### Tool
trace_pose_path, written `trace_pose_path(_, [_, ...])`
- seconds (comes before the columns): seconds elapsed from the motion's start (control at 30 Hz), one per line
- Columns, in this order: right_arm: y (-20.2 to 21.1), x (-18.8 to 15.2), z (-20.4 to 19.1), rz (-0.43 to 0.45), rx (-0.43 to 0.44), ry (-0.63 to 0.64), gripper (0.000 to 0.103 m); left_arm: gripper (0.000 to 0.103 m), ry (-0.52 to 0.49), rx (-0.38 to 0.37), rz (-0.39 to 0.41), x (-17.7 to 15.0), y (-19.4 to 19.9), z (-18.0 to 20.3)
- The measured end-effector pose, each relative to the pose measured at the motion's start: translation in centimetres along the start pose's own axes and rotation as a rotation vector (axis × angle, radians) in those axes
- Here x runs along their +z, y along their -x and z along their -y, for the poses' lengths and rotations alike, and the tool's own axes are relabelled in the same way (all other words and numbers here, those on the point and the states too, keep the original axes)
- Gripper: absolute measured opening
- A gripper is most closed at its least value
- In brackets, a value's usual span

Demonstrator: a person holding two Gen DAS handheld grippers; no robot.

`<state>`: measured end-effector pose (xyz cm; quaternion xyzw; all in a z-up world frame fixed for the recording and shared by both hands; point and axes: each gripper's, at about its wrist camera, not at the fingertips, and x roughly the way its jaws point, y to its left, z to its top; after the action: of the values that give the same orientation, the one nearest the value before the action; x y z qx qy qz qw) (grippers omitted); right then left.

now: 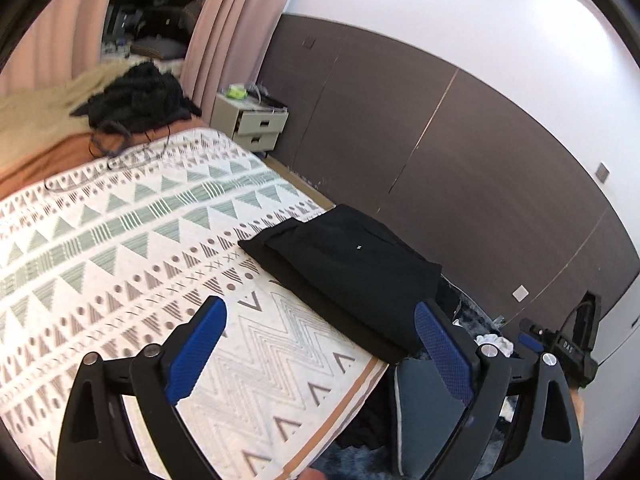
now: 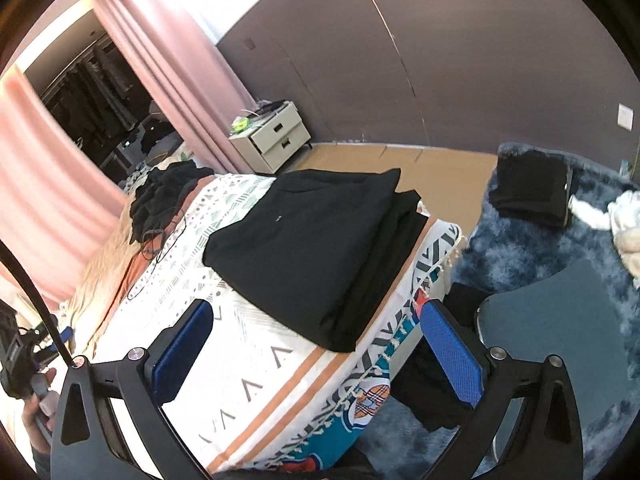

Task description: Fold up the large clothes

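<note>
A folded black garment lies at the corner of the bed on the patterned bedspread. In the right wrist view the same folded black garment sits flat on the bedspread, with one edge near the bed's end. My left gripper hangs above the bed with its blue pads wide apart and nothing between them. My right gripper is also open and empty, just short of the garment. A heap of unfolded black clothes lies at the far end of the bed.
A pale bedside cabinet stands by pink curtains. A dark panelled wall runs along the bed. On the fluffy blue rug lie a folded dark stack and white cloth. A grey chair seat stands near the bed's corner.
</note>
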<state>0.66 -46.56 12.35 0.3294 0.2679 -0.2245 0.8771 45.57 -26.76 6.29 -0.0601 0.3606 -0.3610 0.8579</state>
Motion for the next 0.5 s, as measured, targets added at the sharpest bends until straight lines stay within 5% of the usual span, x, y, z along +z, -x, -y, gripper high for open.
trace_pose_path(0.5, [8.4, -6.3, -3.3, 0.087, 0.026, 0.192, 0.103, 0.097, -0.099, 0.148, 0.170, -6.6, 12.6, 4.0])
